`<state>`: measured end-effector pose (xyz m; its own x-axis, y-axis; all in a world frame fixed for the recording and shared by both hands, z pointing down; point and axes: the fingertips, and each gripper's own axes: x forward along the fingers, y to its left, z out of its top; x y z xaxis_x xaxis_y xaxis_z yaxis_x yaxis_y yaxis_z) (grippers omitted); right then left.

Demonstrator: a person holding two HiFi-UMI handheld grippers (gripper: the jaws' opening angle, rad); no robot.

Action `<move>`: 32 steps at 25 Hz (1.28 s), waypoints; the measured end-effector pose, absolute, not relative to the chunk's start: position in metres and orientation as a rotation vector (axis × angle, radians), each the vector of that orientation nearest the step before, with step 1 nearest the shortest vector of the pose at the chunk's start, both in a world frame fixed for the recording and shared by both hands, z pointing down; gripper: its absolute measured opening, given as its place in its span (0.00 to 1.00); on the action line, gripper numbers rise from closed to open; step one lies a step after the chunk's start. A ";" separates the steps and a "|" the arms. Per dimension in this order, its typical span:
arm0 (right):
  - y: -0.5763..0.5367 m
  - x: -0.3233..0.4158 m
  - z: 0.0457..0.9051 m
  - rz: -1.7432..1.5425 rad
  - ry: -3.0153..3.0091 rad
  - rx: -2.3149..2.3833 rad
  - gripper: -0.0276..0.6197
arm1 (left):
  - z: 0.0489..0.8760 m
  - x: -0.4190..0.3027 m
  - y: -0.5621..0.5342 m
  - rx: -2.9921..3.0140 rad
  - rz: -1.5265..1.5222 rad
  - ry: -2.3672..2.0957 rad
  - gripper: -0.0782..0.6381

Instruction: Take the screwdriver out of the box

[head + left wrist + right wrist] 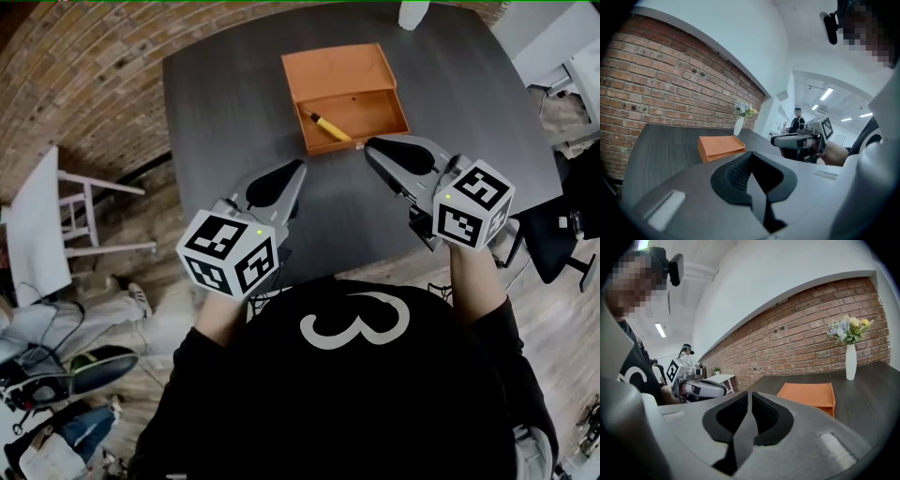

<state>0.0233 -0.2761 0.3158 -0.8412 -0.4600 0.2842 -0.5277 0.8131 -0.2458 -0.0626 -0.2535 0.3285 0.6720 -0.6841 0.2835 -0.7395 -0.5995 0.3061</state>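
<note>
From the head view I see the screwdriver [326, 125] lying in the open box [342, 70], near-left part, on the table [225, 103]. In the left gripper view, my left gripper [750, 154] has its jaws together and empty. In the right gripper view, the right gripper [749, 393] has its jaws a sliver apart, gripping nothing.

Bright and evenly lit from ceiling strip lights [826, 93], with a dull sheen across the dark bench [225, 103] and only faint, soft shadows. Strongly fisheyed in every view, bowing the brick wall [811, 333] and falling to black at the corners. Sharp mid-frame, soft and smeared nearest the lens.
</note>
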 end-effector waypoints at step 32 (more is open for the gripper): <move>-0.401 -0.031 0.522 0.353 -2.060 0.387 0.32 | 0.423 -0.119 -0.315 2.257 0.244 -1.088 0.13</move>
<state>-0.0308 -0.4006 0.5215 -0.4762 -0.1286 0.8699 -0.4105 0.9073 -0.0907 -0.1190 -0.3151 0.4232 0.6450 -0.6451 0.4097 -0.7582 -0.4732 0.4485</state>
